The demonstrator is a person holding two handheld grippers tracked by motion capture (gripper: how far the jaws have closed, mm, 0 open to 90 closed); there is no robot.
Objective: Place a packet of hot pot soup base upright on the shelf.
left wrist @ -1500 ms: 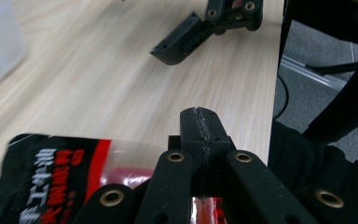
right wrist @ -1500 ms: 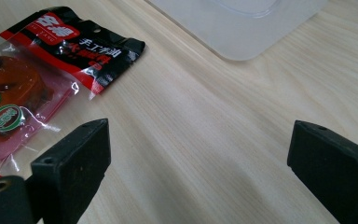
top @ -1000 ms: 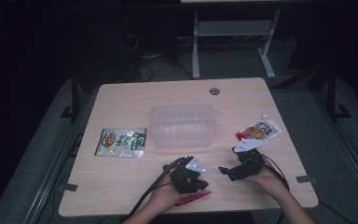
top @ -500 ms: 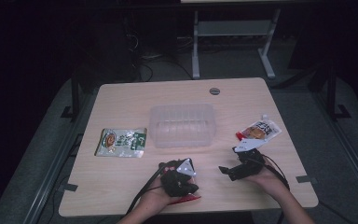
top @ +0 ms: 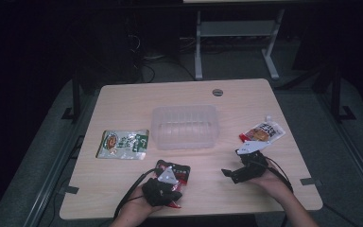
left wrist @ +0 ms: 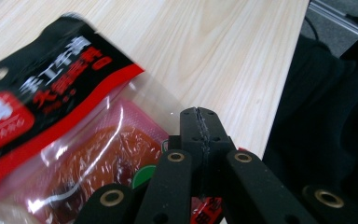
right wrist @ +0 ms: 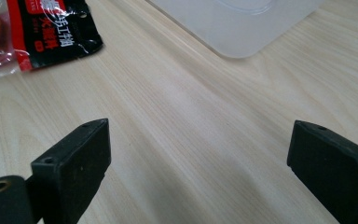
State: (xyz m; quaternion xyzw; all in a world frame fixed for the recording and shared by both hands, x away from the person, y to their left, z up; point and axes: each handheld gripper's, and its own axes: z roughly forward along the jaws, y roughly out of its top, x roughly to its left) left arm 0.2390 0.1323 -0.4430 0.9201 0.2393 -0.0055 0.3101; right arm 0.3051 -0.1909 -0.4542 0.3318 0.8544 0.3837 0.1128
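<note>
A red-and-black snack packet [left wrist: 51, 116] with a clear window lies under my left gripper [left wrist: 198, 114], whose jaws are pressed together on the packet's clear edge. In the high view this gripper [top: 166, 191] sits near the table's front edge with the packet [top: 176, 170] sticking out beyond it. My right gripper [top: 233, 163] rests to the right, pointing left, with its jaws wide apart. Between its jaws [right wrist: 198, 140] there is only bare wood. A clear plastic container [top: 184, 126] stands in the middle of the table.
A green packet [top: 123, 143] lies left of the container, and an orange-and-white packet [top: 263, 132] lies to the right, just beyond the right gripper. The wooden table [top: 137, 99] has a cable hole [top: 217, 91] at the back. A metal frame stands on the floor behind it.
My left gripper has slid to the left along the front of the table, taking the red-and-black packet with it. The right gripper has stayed where it was.
</note>
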